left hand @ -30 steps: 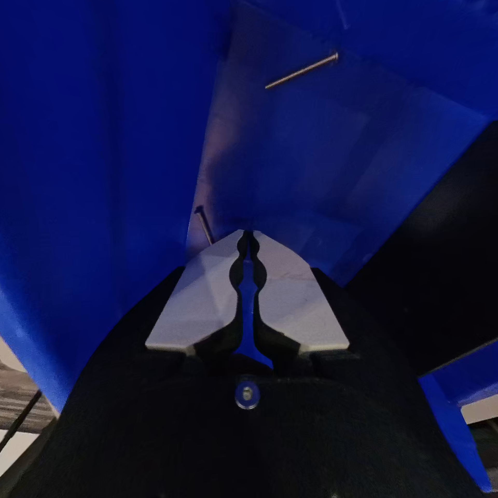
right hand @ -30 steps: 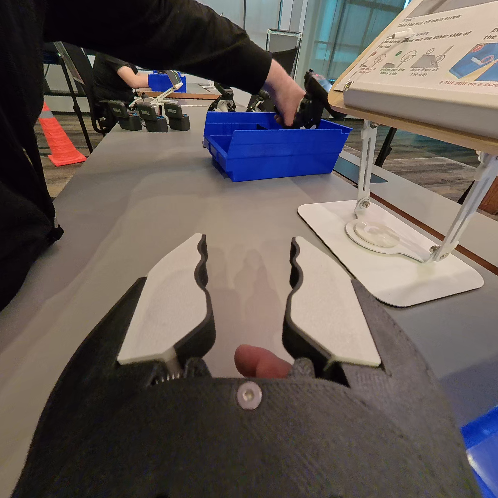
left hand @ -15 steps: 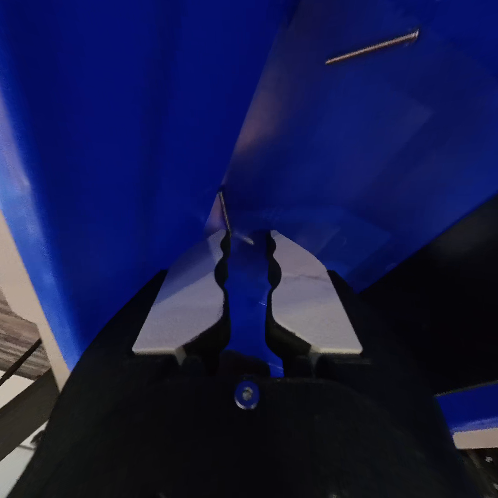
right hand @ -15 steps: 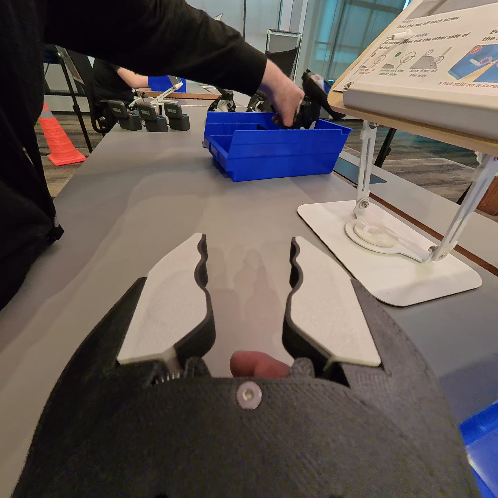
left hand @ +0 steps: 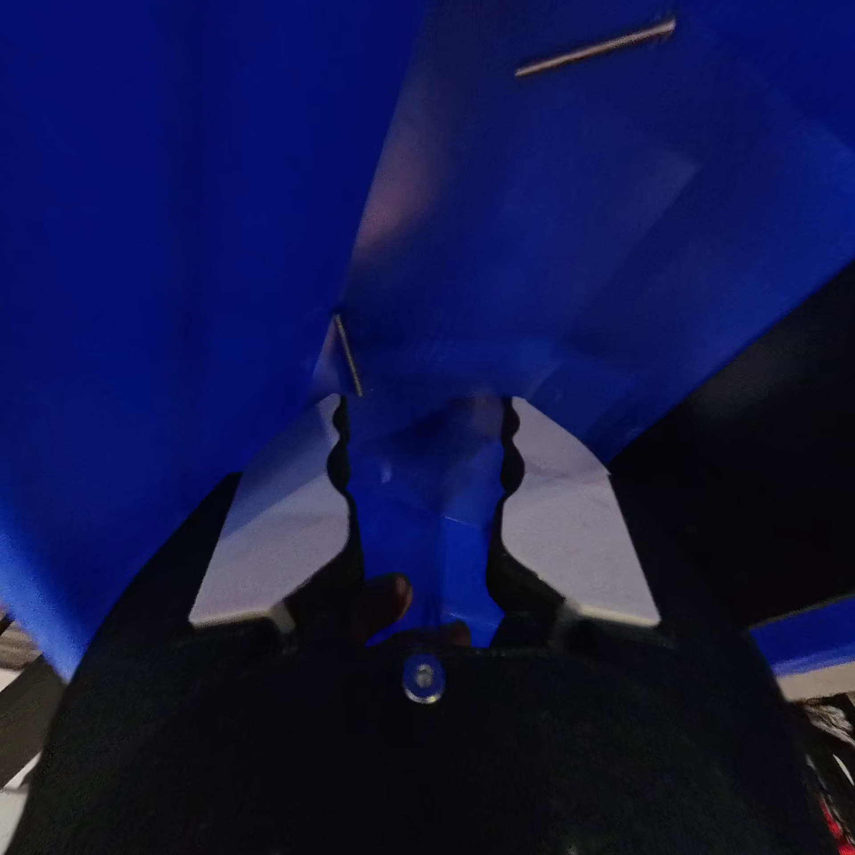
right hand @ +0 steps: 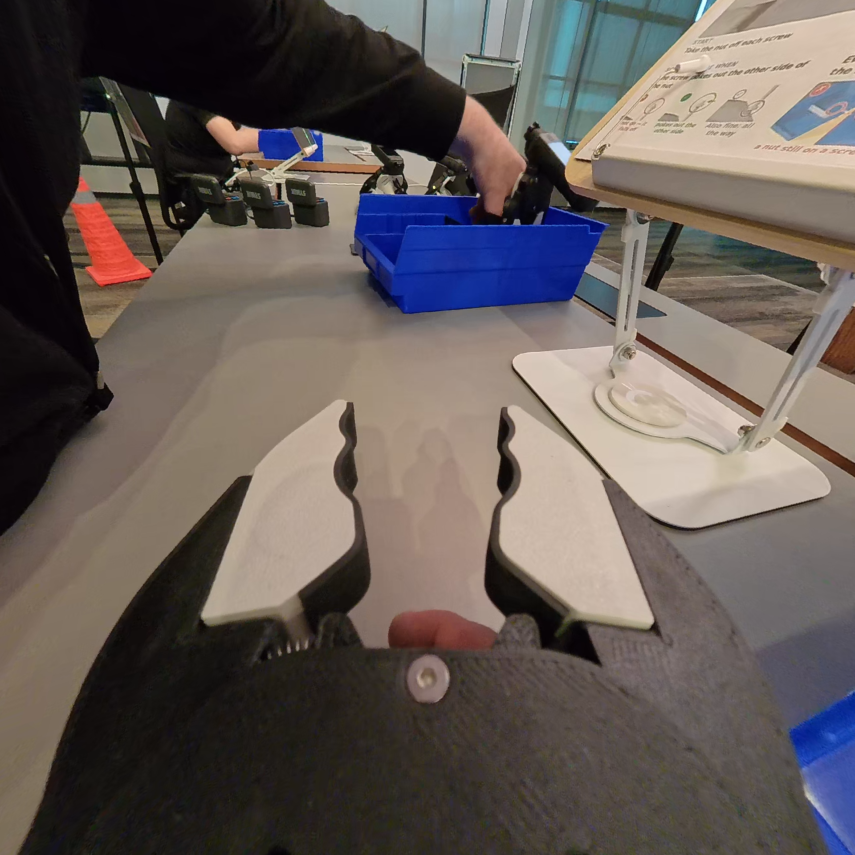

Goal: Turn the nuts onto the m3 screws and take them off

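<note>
Left wrist view: deep blue plastic bin (left hand: 185,231) surrounds the left gripper (left hand: 423,405), jaws wide and empty; one thin steel screw (left hand: 348,355) lies just ahead-left, another (left hand: 597,46) farther. Right gripper (right hand: 423,416) idles wide (nothing held). No nut visible; threading seems unstarted.

Off to my right a white stand (right hand: 671,444) sits on the grey table (right hand: 277,347), holding up a tilted instruction board (right hand: 740,115). Three dark boxes (right hand: 259,203) line the table's far end. An orange cone (right hand: 104,240) stands on the floor beyond its left edge.
</note>
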`<control>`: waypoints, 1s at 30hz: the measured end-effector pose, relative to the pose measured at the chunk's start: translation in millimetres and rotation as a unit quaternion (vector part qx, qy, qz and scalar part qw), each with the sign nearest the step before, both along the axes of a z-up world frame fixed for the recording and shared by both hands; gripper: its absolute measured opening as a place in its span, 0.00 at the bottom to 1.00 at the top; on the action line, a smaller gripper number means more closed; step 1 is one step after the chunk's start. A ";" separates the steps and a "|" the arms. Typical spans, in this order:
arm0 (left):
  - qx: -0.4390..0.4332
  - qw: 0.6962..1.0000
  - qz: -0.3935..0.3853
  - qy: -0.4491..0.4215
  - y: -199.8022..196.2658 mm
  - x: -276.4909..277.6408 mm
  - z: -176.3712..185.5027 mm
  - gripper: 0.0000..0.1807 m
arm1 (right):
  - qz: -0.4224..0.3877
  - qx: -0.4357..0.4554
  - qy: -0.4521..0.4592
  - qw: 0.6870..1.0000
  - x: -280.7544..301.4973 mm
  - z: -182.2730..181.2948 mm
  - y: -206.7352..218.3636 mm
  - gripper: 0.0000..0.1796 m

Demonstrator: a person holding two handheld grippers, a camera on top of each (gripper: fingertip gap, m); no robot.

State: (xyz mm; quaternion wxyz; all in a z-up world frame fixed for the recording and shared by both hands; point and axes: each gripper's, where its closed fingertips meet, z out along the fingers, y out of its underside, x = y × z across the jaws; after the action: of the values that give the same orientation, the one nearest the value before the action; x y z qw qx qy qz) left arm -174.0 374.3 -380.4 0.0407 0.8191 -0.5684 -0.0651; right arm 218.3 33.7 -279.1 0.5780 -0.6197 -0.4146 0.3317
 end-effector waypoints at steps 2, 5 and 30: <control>-0.024 1.000 0.001 -0.008 -4.7 2.6 -2.1 0.39 | 0.000 0.000 0.000 1.000 -0.1 0.0 -0.1 0.33; -0.041 0.999 0.011 -0.013 -5.4 4.7 -2.1 0.44 | 0.001 0.001 -0.001 1.000 -0.3 -0.2 -0.3 0.33; 0.020 0.992 0.087 -0.091 15.5 31.5 0.6 0.10 | 0.002 0.003 0.003 1.000 0.3 1.0 -1.1 0.33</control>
State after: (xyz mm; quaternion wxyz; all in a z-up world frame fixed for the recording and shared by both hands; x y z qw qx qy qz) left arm -142.5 389.7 -379.7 -0.0224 0.8687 -0.4948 0.0022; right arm 218.6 32.6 -278.1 0.5803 -0.6164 -0.4150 0.3333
